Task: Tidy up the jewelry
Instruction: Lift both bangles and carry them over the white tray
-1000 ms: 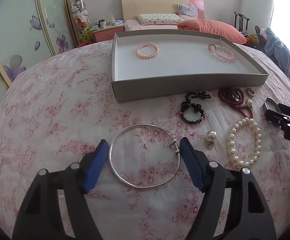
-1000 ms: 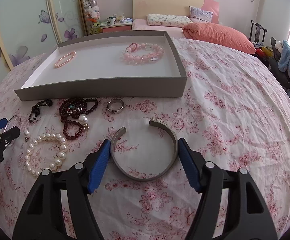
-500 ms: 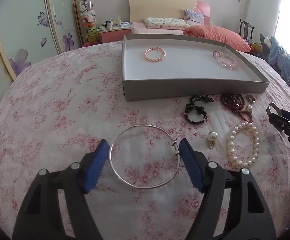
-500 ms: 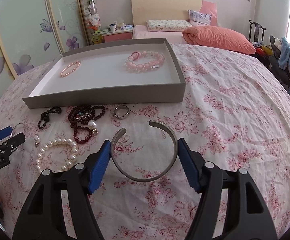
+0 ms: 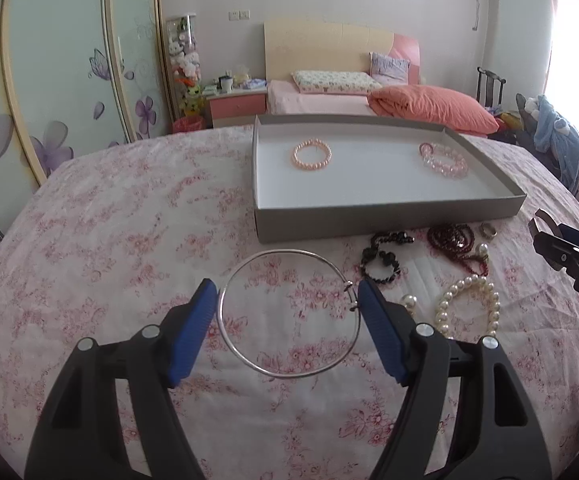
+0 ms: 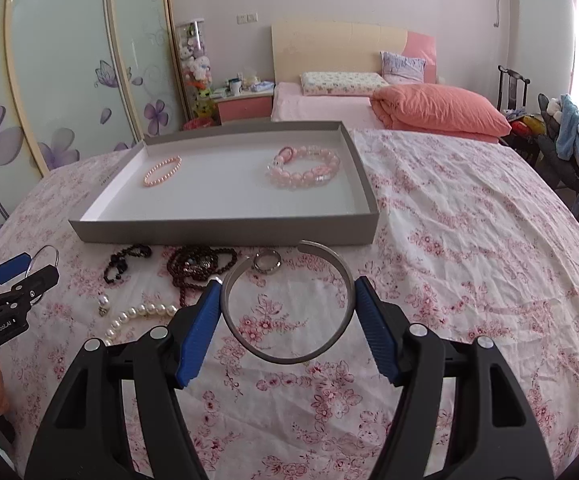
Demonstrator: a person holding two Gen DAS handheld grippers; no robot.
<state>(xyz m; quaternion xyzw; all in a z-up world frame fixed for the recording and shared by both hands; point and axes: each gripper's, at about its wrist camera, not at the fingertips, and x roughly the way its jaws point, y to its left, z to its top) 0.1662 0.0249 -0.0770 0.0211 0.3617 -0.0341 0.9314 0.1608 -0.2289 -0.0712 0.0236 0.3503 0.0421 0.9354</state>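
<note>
Two claws, two bracelets: my left claw point(image 5: 287, 312) is clamped across a thin silver bangle point(image 5: 289, 314), blue pads pressing its rim on both sides, and my right claw point(image 6: 288, 314) grips a flat grey cuff point(image 6: 289, 304) the same way, the cuff's open gap facing away from me. Both rings appear raised off the flowered bedspread point(image 6: 469, 240). Ahead sits a shallow grey tray point(image 6: 225, 233) holding a small pink bead bracelet point(image 6: 162, 171) on its left side and a chunkier pale pink one point(image 6: 305, 172) toward the right. On the bedspread, just in front of the tray, lie a black bead bracelet point(image 6: 123, 264), a dark red bead strand point(image 6: 197, 266), a metal ring point(image 6: 267, 261), a white pearl bracelet point(image 5: 469, 306) and a single pearl pendant point(image 6: 104, 302) (small, hard to read).
</note>
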